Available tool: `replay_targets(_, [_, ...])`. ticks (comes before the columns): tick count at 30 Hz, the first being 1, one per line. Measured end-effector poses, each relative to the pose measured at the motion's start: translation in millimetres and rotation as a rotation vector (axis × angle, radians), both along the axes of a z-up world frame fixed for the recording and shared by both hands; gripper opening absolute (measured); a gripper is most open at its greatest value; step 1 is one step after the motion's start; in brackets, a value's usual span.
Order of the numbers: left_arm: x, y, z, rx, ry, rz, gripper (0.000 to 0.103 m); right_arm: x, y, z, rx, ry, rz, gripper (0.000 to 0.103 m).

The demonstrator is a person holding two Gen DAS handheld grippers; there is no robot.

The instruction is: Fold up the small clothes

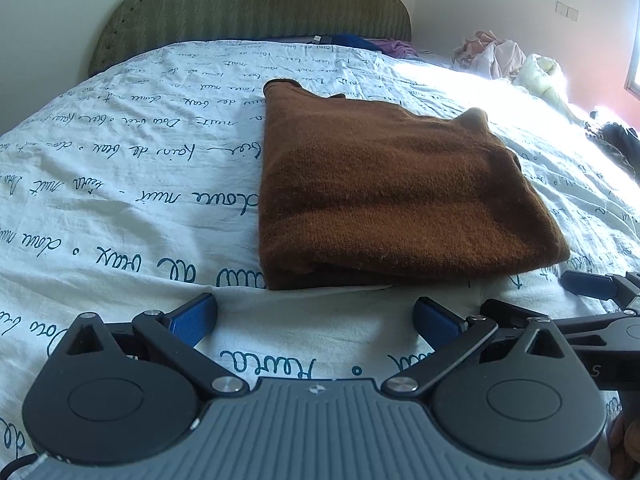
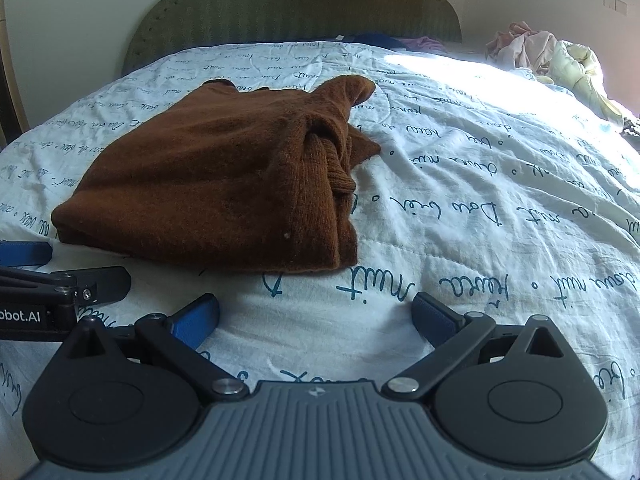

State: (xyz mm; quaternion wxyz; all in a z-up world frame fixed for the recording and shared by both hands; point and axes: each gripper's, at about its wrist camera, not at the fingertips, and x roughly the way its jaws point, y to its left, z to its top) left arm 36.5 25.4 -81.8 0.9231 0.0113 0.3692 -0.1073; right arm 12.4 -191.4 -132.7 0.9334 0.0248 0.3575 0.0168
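Observation:
A brown knit sweater point(image 1: 384, 188) lies folded into a thick rectangle on the bed; in the right wrist view point(image 2: 216, 184) a sleeve and ribbed cuff bunch out at its right side. My left gripper point(image 1: 316, 316) is open and empty, just in front of the sweater's near edge. My right gripper point(image 2: 316, 314) is open and empty, in front of the sweater's near right corner. Each gripper shows at the other view's edge: the right gripper point(image 1: 600, 292) at the right, the left gripper point(image 2: 60, 276) at the left.
The bed has a white quilt point(image 1: 120, 200) printed with teal handwriting and a green padded headboard point(image 1: 256, 4). A heap of pink and cream clothes point(image 2: 548, 56) lies at the far right of the bed. Blue and purple items point(image 1: 360, 42) lie by the headboard.

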Motion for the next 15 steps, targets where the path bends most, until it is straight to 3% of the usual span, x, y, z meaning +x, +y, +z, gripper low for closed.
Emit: replay_targets(15, [-1.4,-0.7,-0.2,0.003,-0.006,-0.004,0.103,-2.3,-1.9,-0.5,0.009,-0.006,0.001,0.103])
